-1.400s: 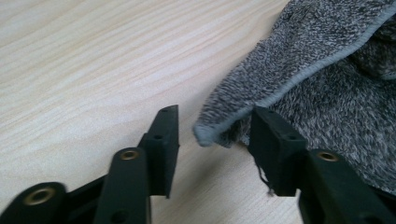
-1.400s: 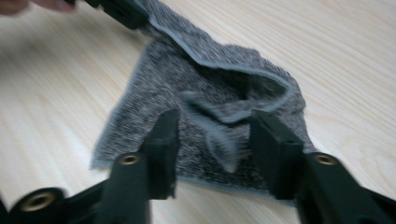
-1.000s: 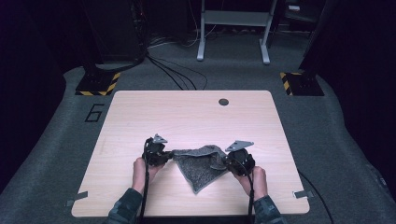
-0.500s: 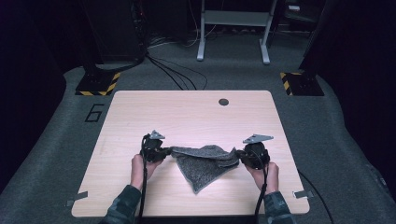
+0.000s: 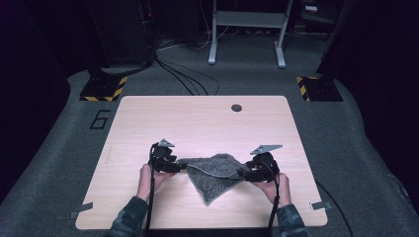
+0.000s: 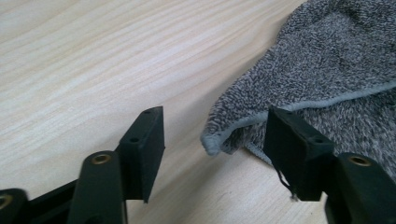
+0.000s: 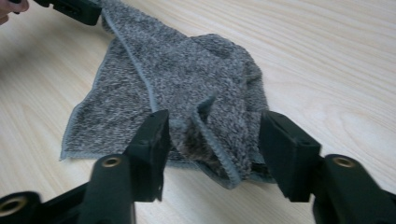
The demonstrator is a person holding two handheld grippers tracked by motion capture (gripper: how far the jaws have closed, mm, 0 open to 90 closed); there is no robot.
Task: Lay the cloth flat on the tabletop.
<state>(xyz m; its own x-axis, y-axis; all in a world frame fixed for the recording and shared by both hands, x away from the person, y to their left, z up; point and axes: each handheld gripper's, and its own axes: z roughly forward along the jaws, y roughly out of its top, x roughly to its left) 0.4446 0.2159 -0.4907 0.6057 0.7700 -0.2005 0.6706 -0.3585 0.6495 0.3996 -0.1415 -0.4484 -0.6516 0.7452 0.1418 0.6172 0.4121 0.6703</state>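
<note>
A grey terry towel (image 5: pixel 213 174) lies crumpled and partly folded on the wooden table (image 5: pixel 197 118), near its front edge. My left gripper (image 5: pixel 181 167) sits at the towel's left corner. In the left gripper view its jaws (image 6: pixel 215 119) have just been opening, and the towel corner (image 6: pixel 212 140) lies loose between them, untouched by the pads. My right gripper (image 5: pixel 244 174) is at the towel's right end. Its jaws (image 7: pixel 215 120) have also just been opening and stand apart around a raised fold of the towel (image 7: pixel 205 135) without pressing it.
A small dark round grommet (image 5: pixel 236 107) sits near the table's far edge. Tape tabs (image 5: pixel 318 205) mark the front corners. Beyond the table, on the carpet, are cables (image 5: pixel 188 81), yellow-striped bases (image 5: pixel 104 89) and a metal stand (image 5: pixel 247 29).
The right hand moved to the right, stretching the towel out wider. Both grippers then went from shut on the towel's ends to open, and the towel now rests on the table.
</note>
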